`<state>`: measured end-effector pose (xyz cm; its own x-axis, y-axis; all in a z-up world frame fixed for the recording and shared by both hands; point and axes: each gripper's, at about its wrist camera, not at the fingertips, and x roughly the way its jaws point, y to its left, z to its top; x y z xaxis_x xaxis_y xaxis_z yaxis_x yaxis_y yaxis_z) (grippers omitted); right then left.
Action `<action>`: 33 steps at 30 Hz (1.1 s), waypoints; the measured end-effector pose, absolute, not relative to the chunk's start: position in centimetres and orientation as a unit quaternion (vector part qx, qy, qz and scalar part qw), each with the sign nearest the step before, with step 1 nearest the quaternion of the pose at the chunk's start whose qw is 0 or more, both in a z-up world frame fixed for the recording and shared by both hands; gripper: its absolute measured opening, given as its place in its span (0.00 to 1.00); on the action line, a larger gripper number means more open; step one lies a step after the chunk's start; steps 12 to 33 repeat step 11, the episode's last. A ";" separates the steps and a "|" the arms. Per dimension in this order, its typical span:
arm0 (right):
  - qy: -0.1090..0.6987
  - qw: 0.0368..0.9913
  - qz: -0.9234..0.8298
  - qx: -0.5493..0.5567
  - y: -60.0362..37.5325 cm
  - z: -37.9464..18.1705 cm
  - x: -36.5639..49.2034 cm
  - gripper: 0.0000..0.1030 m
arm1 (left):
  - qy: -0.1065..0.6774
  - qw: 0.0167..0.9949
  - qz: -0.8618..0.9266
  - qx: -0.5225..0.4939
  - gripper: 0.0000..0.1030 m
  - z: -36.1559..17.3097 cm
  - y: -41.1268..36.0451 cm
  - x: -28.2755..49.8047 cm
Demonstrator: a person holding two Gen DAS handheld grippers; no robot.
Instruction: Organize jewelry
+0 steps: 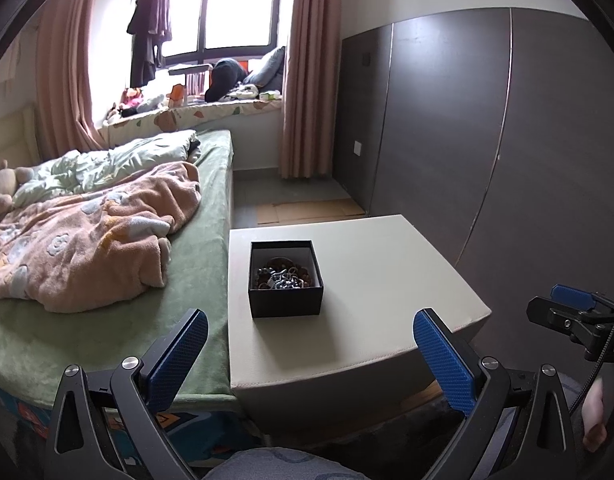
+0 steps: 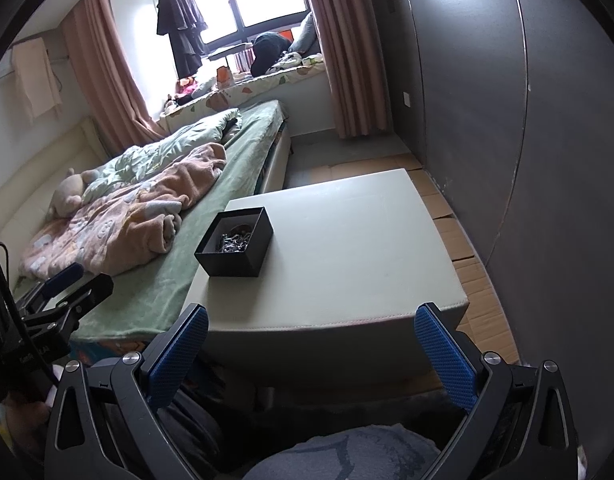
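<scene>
At nine o'clock lies the bed (image 1: 107,240) with a rumpled pink blanket (image 1: 87,236), its edge just beside the bench (image 1: 367,280). The left gripper (image 1: 310,354) hangs short of the bench's near edge, fingers (image 1: 179,356) spread wide and holding nothing. Ahead at twelve o'clock sits the open black box (image 1: 285,278), on the bench's left part near the bed side. Inside is a tangle of jewelry (image 1: 283,276): silvery chain over brownish beads, too knotted to separate by eye. At three o'clock the right gripper (image 2: 311,354) also hovers before the bench, fingers (image 2: 445,356) equally wide apart and empty; from it the box (image 2: 235,246) shows at eleven o'clock.

Risks, as I judge them: the chains look interlocked, so pinching one strand may drag the whole clump out. The box seems light and stands unbraced near the bed-side edge, so a snagged pull or a bump on its wall could tip it toward the bed. Wide pads may miss a thin chain.
</scene>
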<state>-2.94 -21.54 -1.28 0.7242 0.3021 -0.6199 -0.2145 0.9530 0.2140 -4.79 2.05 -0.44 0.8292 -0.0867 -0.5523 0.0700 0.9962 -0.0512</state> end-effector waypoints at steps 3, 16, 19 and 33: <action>0.344 0.926 0.139 0.064 -21.6 -1.3 -2.9 1.00 | 0.288 0.957 -0.036 -0.018 1.00 -0.4 2.2 -4.8; 0.345 0.925 0.138 0.074 -21.6 -1.4 -2.9 1.00 | 0.292 0.956 -0.032 -0.026 1.00 -0.7 2.6 -4.6; 0.345 0.925 0.138 0.074 -21.6 -1.4 -2.9 1.00 | 0.292 0.956 -0.032 -0.026 1.00 -0.7 2.6 -4.6; 0.345 0.925 0.138 0.074 -21.6 -1.4 -2.9 1.00 | 0.292 0.956 -0.032 -0.026 1.00 -0.7 2.6 -4.6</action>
